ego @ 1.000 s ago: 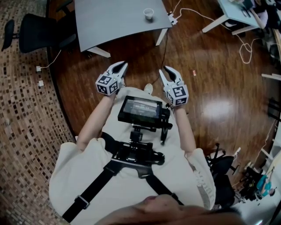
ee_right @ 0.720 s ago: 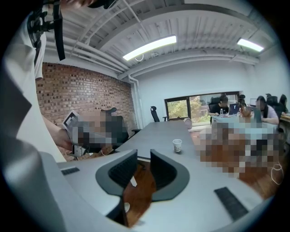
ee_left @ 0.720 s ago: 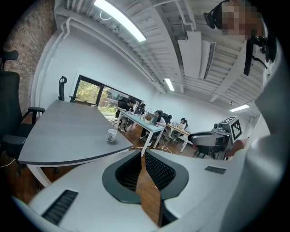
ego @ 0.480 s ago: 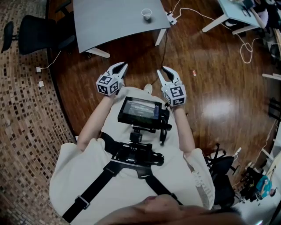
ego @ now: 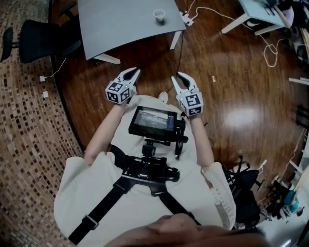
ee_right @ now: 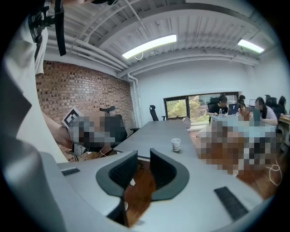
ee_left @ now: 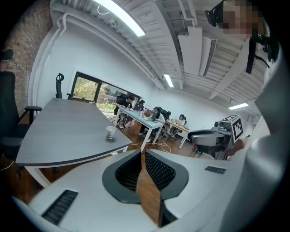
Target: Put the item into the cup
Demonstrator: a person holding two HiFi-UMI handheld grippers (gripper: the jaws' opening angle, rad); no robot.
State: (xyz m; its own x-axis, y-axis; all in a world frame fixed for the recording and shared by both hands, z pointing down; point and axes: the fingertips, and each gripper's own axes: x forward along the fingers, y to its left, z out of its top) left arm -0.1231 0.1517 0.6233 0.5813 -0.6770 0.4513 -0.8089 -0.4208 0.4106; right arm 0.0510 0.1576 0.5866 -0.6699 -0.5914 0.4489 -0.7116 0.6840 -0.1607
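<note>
A white paper cup (ego: 159, 15) stands near the far edge of a grey table (ego: 120, 29), well ahead of both grippers. The left gripper view shows the cup (ee_left: 110, 132) on the tabletop (ee_left: 59, 131), and the right gripper view shows the cup (ee_right: 176, 144) too. My left gripper (ego: 131, 72) is held in front of the chest, jaws nearly together with only a thin slit and nothing in it (ee_left: 142, 152). My right gripper (ego: 181, 77) hangs beside it, open and empty (ee_right: 143, 155). A small red bit (ego: 213, 78) lies on the wooden floor to the right.
A black office chair (ego: 34, 36) stands left of the table. A power strip (ego: 188, 20) and white cables (ego: 270, 53) lie on the floor. More desks (ego: 260, 14) stand at the back right, with people seated. A chest rig with a monitor (ego: 153, 120) sits below the grippers.
The table and cup have slid slightly up and left in the head view. The right gripper has shifted a little to the left. Both jaws look unchanged.
</note>
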